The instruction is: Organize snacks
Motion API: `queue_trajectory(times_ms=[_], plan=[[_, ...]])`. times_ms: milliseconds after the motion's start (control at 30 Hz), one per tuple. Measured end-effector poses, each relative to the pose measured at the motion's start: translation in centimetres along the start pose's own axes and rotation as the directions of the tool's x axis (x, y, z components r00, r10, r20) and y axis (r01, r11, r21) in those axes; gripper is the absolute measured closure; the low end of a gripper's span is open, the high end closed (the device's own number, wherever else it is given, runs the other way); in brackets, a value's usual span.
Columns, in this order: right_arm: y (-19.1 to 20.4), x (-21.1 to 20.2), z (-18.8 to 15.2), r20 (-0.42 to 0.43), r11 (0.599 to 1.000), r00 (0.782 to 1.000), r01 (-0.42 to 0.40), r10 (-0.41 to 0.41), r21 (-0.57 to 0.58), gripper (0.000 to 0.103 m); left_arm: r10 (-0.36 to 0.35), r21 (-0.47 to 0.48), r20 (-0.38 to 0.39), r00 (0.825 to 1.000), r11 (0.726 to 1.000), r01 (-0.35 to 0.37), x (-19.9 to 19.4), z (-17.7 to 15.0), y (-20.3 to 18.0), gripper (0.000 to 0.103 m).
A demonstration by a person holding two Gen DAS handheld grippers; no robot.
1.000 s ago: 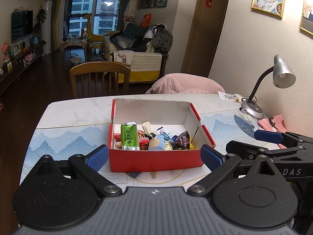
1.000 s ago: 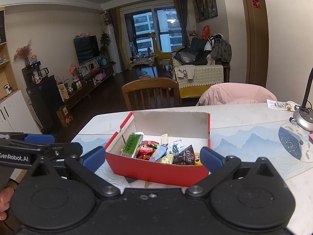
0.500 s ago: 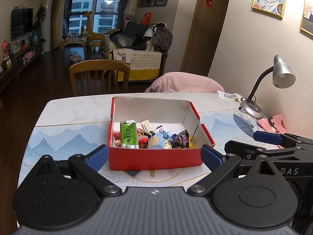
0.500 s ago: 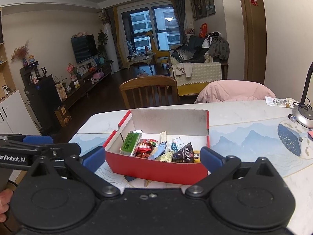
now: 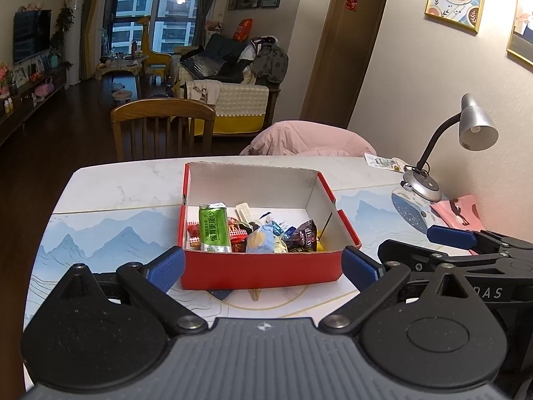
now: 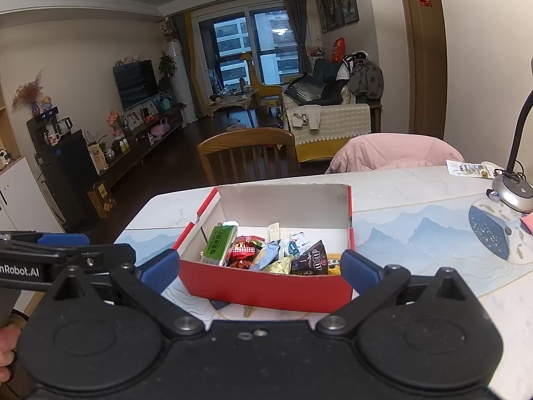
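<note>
A red cardboard box [image 5: 263, 271] with a white inside stands on the table; it also shows in the right wrist view [image 6: 266, 288]. Inside lie several snacks: a green packet [image 5: 215, 228], a dark chocolate bag [image 5: 304, 235] and small wrapped candies [image 5: 263, 238]. The green packet [image 6: 220, 245] and dark bag [image 6: 311, 256] show in the right view too. My left gripper [image 5: 263, 268] is open and empty, just short of the box's near wall. My right gripper [image 6: 260, 268] is open and empty, also near that wall. The right gripper shows at the right of the left view [image 5: 459, 246].
A grey desk lamp [image 5: 433, 153] stands at the table's right by the wall, with a pink item [image 5: 458, 211] next to it. A small packet [image 5: 383, 161] lies at the far right edge. A wooden chair [image 5: 163, 123] and a pink jacket [image 5: 309, 140] sit behind the table.
Both grippers have drawn back a little from the box, which looks slightly farther and lower in view. The box and snacks have not moved.
</note>
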State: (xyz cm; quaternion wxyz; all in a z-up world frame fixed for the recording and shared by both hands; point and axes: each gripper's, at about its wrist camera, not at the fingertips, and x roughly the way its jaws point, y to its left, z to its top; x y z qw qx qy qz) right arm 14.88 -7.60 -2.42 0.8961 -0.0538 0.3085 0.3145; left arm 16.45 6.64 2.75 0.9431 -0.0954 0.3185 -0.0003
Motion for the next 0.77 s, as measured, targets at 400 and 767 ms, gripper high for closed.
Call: queue_trajectory(times_ms=[400, 767], plan=[[1.1, -0.9, -0.6, 0.011, 0.999, 0.999, 0.046, -0.047, 0.017, 0.0, -0.028, 0.032, 0.013, 1.0, 0.999, 0.027, -0.8, -0.2, 0.7, 0.002], [2.6, -1.7, -1.4, 0.021, 0.994, 0.994, 0.104, -0.104, 0.037, 0.0, -0.066, 0.045, -0.009, 0.998, 0.997, 0.067, -1.1, -0.3, 1.6, 0.002]])
